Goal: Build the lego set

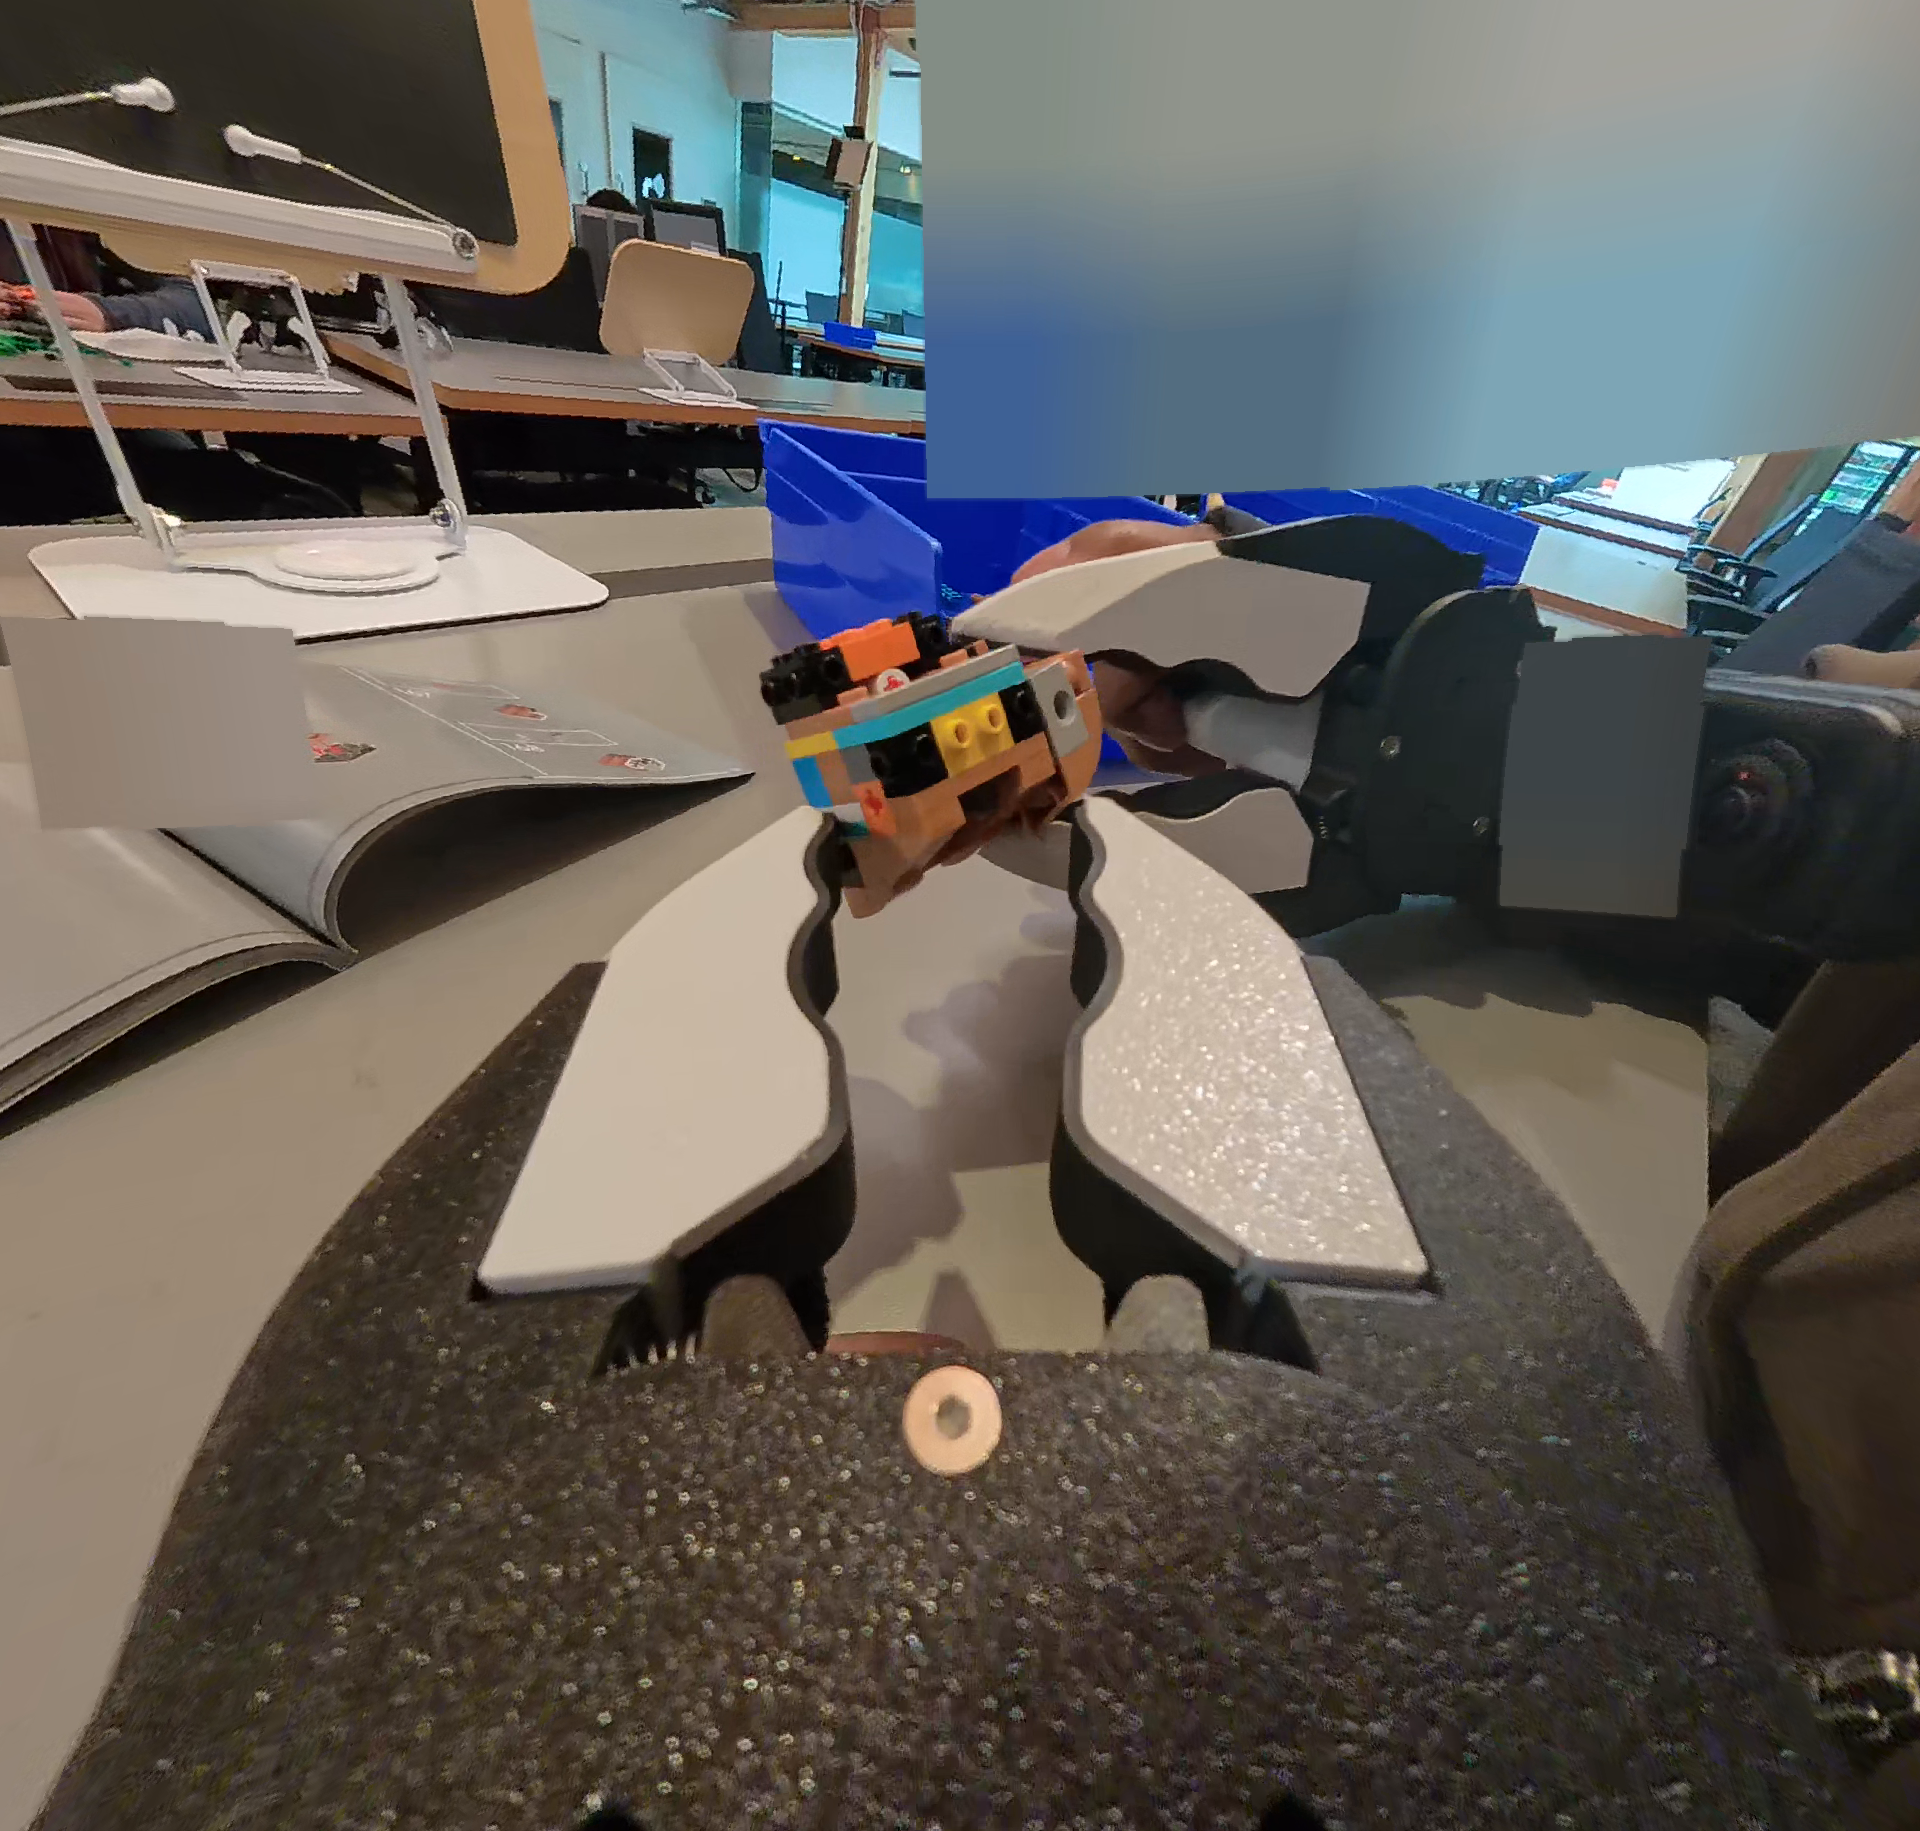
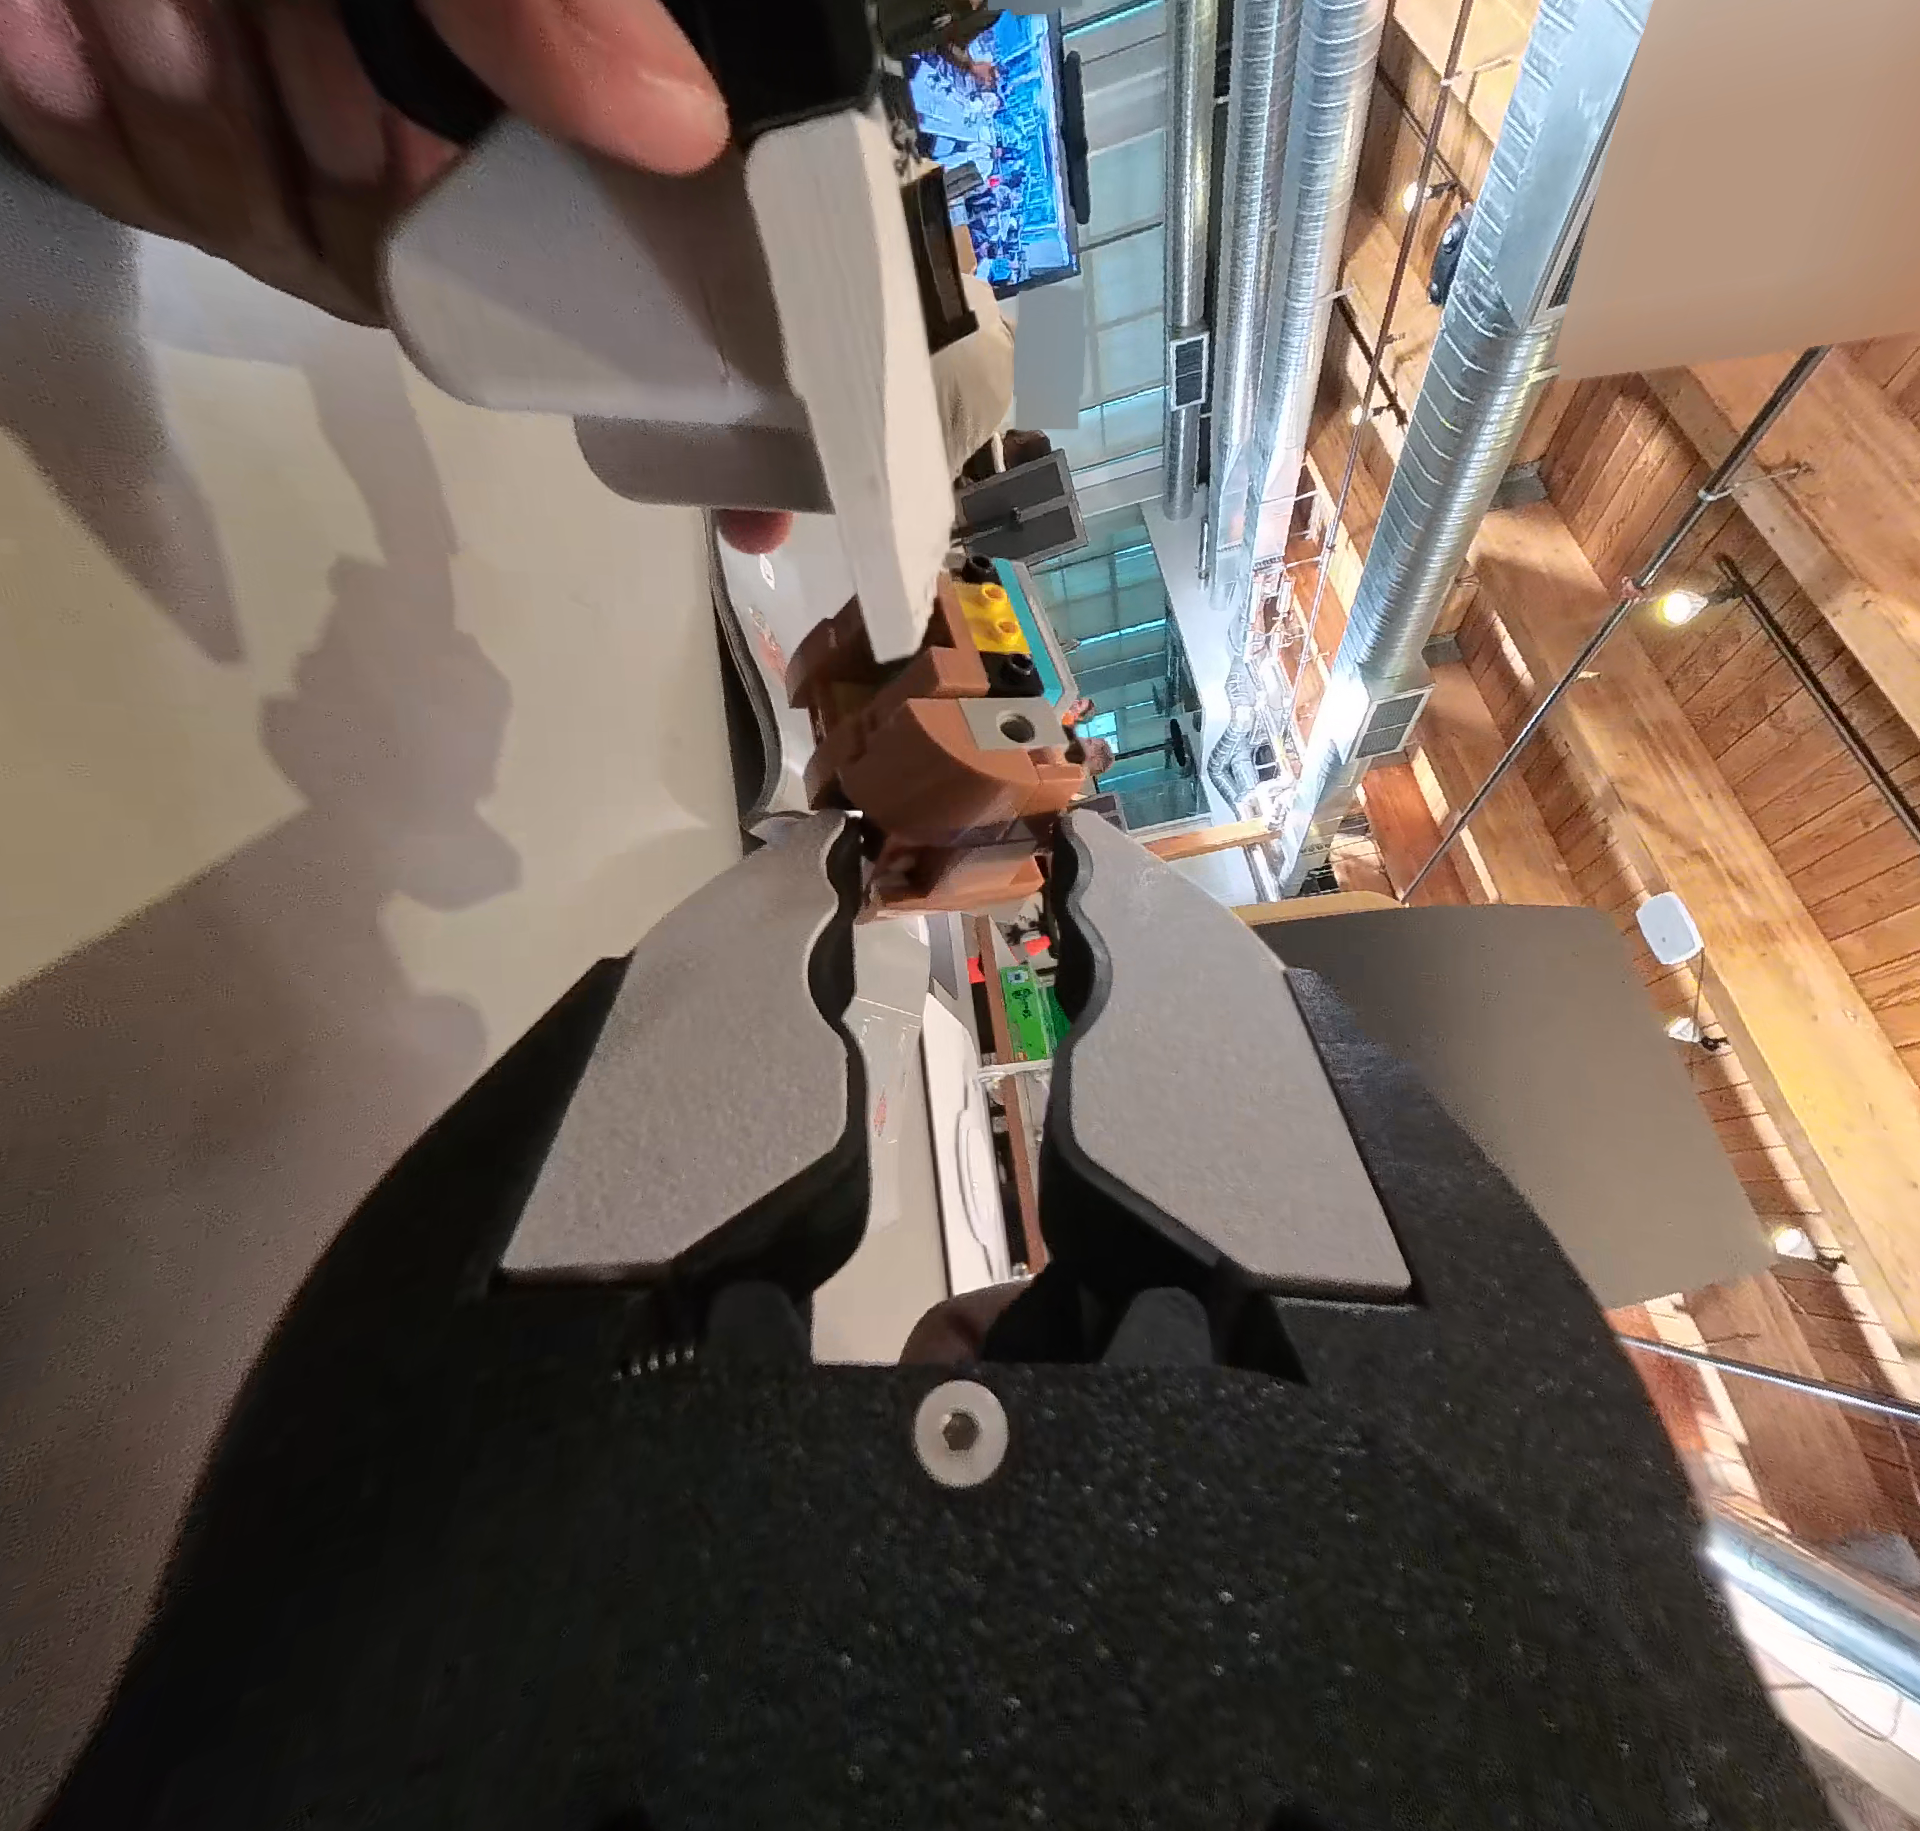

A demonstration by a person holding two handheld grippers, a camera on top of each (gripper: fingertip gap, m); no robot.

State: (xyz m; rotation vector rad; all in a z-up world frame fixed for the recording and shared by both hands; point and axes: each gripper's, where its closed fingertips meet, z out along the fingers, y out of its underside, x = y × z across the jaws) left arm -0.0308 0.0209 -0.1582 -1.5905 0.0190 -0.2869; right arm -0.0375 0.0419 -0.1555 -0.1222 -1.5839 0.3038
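Observation:
A small lego build (image 1: 935,763) of brown, black, orange, yellow and teal bricks is held in the air above the grey table (image 1: 260,1314). My left gripper (image 1: 951,831) is shut on its lower brown part. My right gripper (image 1: 1081,711) reaches in from the right, one finger over the build's top, and grips its right end. In the right wrist view the right gripper (image 2: 956,836) is shut on the brown end of the build (image 2: 935,753). One of the left gripper's fingers (image 2: 873,431) comes from above and presses on the build beside the yellow brick (image 2: 987,612).
An open instruction booklet (image 1: 260,846) lies on the table at the left. A white stand (image 1: 312,576) holding a dark screen is behind it. Blue bins (image 1: 852,534) stand behind the build. A person's hand (image 2: 582,46) holds the left gripper.

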